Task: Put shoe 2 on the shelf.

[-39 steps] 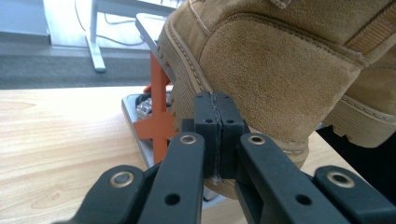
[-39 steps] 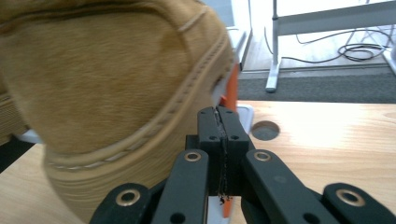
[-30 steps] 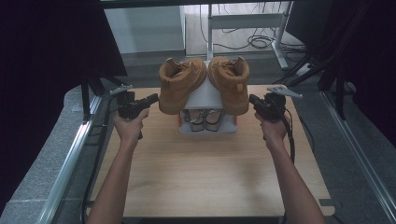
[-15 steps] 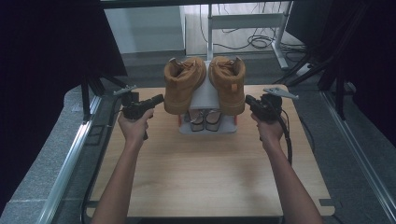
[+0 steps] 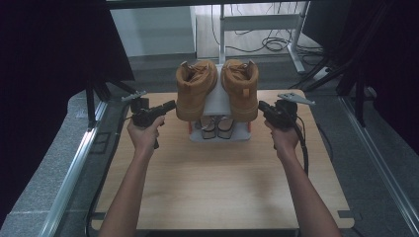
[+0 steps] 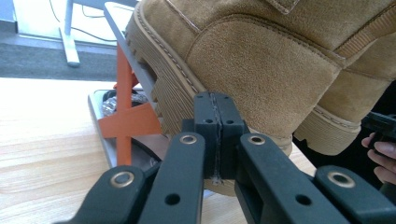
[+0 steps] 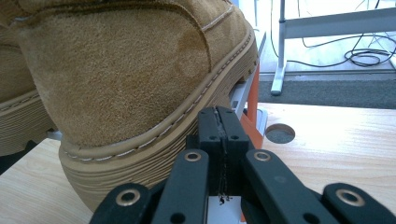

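**Closed tongs flank two boots on a small rack**

Nearest, a person's forearms reach over a pale wooden surface (image 5: 217,187). The left tongs (image 5: 170,105) and the right tongs (image 5: 262,105) are both clenched with nothing between them, each tip close beside a boot's heel.

Beyond them stands a small grey rack (image 5: 217,136) with orange braces. A left boot (image 5: 195,89) and a right boot (image 5: 240,88), tan suede, lean heel-down on its upper shelf, and sandals (image 5: 217,126) lie beneath.

To lift a boot cleanly, the jaws would likely need to open first, then close on the firm heel rim, keeping the rack steady so it does not tip.
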`<state>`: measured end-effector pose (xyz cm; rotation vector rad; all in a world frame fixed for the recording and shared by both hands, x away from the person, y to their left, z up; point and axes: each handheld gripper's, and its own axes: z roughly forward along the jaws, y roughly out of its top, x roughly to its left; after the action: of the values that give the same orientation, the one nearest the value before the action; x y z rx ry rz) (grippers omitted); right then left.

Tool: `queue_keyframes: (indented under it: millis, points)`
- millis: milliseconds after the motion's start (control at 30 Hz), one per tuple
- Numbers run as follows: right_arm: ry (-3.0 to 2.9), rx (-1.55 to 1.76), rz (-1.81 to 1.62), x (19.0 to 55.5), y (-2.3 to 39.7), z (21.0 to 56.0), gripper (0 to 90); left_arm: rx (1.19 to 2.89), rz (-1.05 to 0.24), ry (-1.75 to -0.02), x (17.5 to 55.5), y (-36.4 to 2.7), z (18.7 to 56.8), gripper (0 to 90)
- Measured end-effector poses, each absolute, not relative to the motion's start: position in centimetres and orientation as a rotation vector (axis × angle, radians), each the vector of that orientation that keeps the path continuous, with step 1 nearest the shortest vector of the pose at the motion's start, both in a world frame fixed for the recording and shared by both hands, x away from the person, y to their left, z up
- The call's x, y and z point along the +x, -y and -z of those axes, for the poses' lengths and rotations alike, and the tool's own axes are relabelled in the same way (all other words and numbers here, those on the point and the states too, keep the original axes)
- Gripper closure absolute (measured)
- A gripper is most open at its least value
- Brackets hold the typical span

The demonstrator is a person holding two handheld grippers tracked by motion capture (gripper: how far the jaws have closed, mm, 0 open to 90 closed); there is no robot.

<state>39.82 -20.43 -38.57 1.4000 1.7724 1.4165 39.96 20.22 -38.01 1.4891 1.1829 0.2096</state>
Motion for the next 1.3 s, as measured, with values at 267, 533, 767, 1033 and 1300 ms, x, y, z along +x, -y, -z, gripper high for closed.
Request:
queue_keyframes:
  millis: [267,533,767,1033,1300]
  points:
    - [-1.789,1.386,-1.422,39.8,20.1,38.6,89.9,1.494,-0.212,-1.180,39.9,-19.6,37.9,89.5]
    - [-1.792,1.384,-1.424,39.7,20.0,38.6,89.9,1.508,-0.197,-1.159,39.8,-18.5,37.9,89.6]
    - [-1.804,1.372,-1.434,39.6,19.4,38.6,89.9,1.504,-0.175,-1.146,39.9,-17.7,38.0,89.5]
    - [-1.840,1.340,-1.447,39.6,17.9,38.7,89.9,1.520,-0.183,-1.137,39.8,-16.6,38.0,89.5]
    - [-1.837,1.341,-1.456,39.6,17.7,38.9,89.9,1.524,-0.185,-1.132,39.8,-16.5,38.0,89.5]
